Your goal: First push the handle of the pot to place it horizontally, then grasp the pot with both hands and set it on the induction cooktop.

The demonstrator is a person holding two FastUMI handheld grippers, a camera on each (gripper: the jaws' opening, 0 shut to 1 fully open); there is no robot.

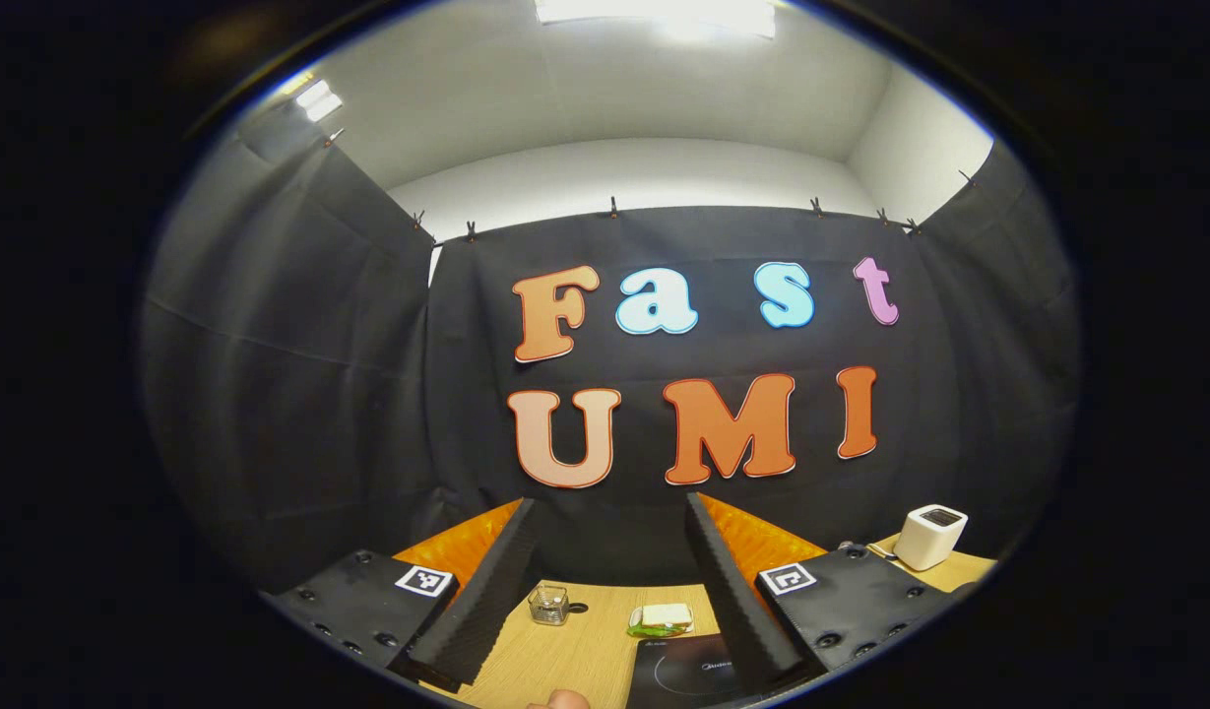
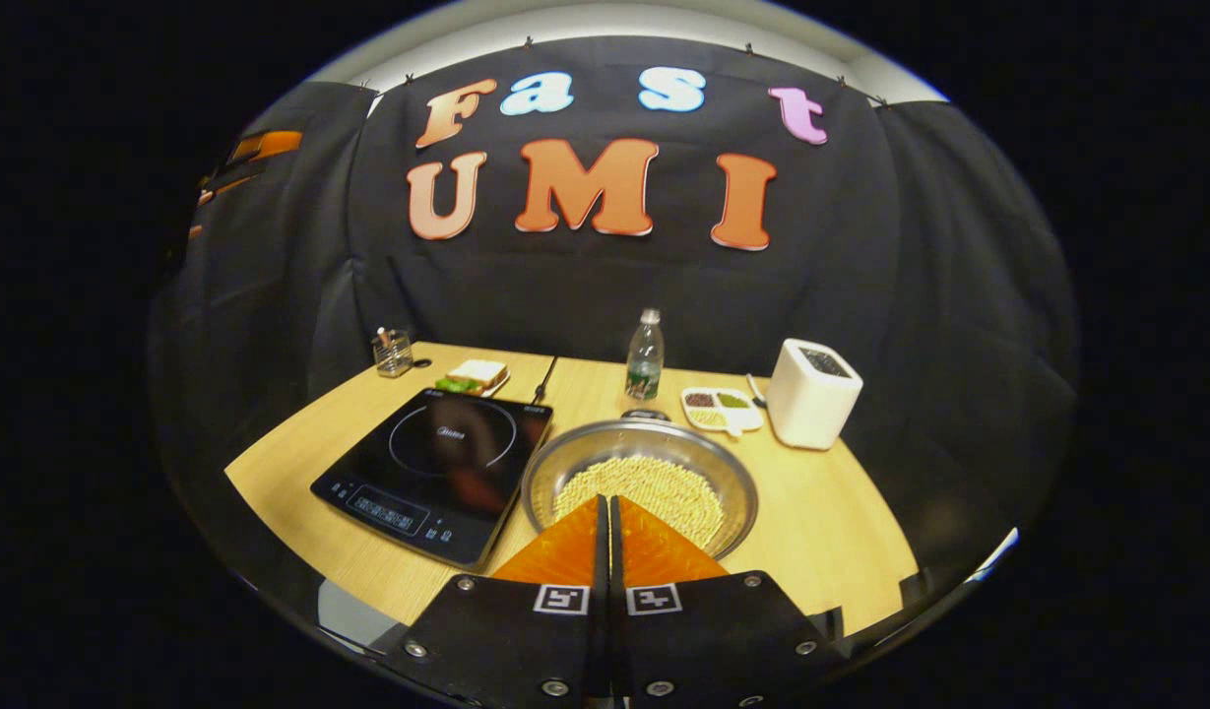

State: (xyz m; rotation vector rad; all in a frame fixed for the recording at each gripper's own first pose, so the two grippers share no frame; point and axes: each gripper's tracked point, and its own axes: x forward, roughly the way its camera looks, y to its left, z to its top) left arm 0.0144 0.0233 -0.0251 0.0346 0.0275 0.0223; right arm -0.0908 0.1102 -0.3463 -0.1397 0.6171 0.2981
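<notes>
With the right gripper (image 2: 605, 512) jaws together just short of the pot (image 2: 640, 484) and the left gripper (image 1: 609, 581) jaws apart, nudge the handle gently sideways.

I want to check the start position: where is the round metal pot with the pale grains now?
In the right gripper view, the round metal pot sits on the wooden table, just right of the black induction cooktop, in front of the clear plastic bottle.

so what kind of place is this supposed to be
Probably a mock kitchen set up in a cloth-walled recording booth: a wooden table carries an induction cooktop, a steel pot of pale grains, and a sandwich.
</notes>
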